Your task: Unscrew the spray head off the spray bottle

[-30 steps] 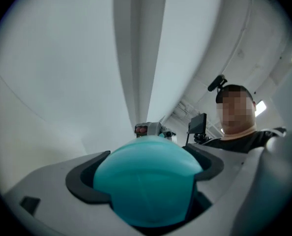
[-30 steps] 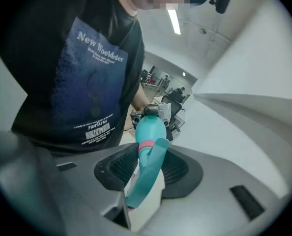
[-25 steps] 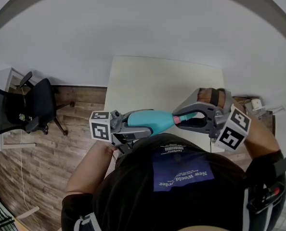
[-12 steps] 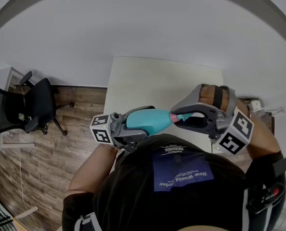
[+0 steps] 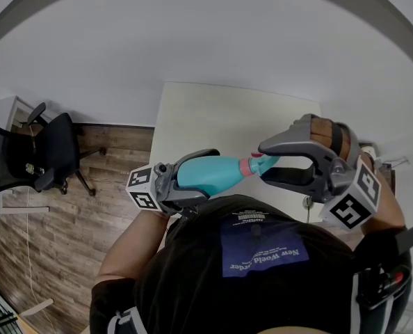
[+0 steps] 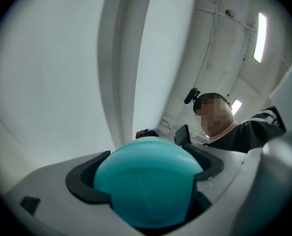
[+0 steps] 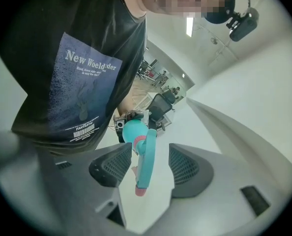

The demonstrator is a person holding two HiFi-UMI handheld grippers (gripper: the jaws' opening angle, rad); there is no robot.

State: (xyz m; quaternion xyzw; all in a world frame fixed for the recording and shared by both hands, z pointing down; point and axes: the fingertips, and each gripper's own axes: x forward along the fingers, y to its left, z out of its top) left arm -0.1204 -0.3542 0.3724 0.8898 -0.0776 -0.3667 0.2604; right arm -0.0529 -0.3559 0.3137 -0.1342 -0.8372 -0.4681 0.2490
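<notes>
Close in front of the person's torso (image 5: pixel 262 256), the left gripper (image 5: pixel 201 175) is clamped round the body of the teal spray bottle (image 5: pixel 213 174), which is held in the air over the near edge of the table (image 5: pixel 220 117) with its neck to the right; the right gripper (image 7: pixel 146 167) has just been opening its jaws, and the spray head (image 7: pixel 147 156) stands between the pads with a gap on each side.

As I judge it, if the head is already loose, nothing steadies it and it may tip off and drop; a fresh grip on the thin end instead of the pink collar (image 5: pixel 245 165) could slip.

The thread under the collar is hidden, so how far it is unscrewed is unclear; the torso covers the table's nearest part.
</notes>
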